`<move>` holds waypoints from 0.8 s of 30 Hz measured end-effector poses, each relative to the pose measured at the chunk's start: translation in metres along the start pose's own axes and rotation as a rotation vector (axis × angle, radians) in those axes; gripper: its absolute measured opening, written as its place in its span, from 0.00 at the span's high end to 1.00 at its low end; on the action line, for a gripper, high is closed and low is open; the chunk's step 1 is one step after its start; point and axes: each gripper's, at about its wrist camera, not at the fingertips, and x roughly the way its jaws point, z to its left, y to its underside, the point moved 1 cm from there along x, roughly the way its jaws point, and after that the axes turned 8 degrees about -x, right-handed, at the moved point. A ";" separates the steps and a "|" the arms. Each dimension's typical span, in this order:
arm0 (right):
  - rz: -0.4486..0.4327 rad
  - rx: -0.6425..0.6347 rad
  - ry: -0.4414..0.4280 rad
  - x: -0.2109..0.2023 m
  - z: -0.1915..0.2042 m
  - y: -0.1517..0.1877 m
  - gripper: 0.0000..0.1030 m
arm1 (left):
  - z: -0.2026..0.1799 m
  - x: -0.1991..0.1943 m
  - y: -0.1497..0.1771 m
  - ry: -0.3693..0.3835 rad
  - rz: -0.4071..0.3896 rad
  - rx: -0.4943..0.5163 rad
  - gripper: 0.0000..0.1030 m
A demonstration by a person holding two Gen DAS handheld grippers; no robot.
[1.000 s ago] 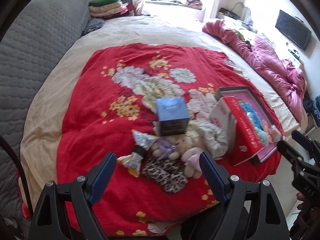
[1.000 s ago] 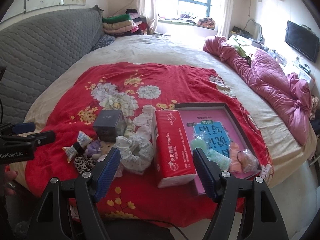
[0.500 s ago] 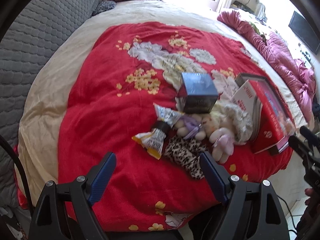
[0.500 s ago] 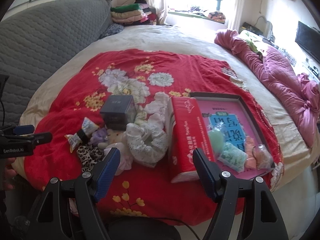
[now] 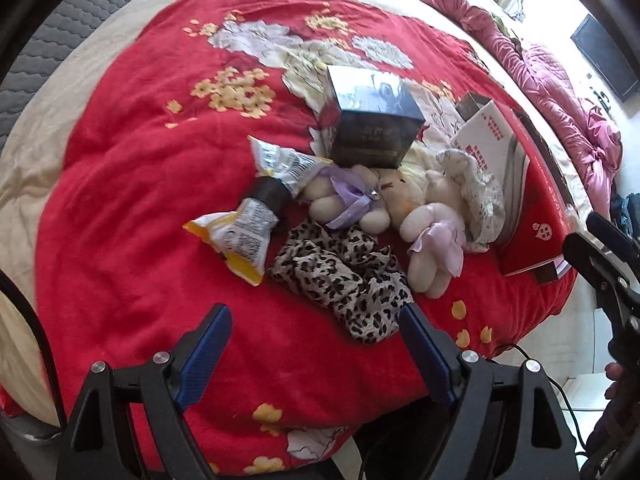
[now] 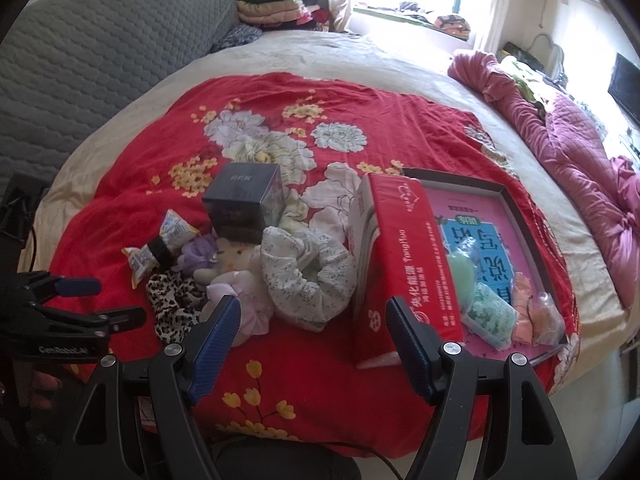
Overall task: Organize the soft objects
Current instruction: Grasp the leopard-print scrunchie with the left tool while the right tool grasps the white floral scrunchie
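free: bare red blanket left of the pile; near edge open | blocked: dark box behind; red carton right

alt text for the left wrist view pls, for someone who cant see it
The open left gripper hangs over a red floral blanket, its blue fingers empty, just short of a leopard-print cloth. Beyond lie a snack packet, small plush bears and a dark box.
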 end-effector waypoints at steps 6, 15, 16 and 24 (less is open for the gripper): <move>0.041 -0.055 -0.007 0.029 0.011 -0.005 0.26 | -0.003 0.017 -0.004 -0.010 0.006 0.013 0.18; 0.092 -0.104 0.006 0.069 0.016 -0.016 0.26 | 0.004 0.036 -0.011 0.014 0.036 -0.021 0.18; 0.097 -0.106 0.010 0.074 0.016 -0.017 0.26 | 0.005 0.038 -0.011 0.012 0.037 -0.024 0.18; 0.117 -0.099 0.007 0.098 0.014 -0.025 0.31 | 0.008 0.047 -0.014 0.019 0.042 -0.033 0.18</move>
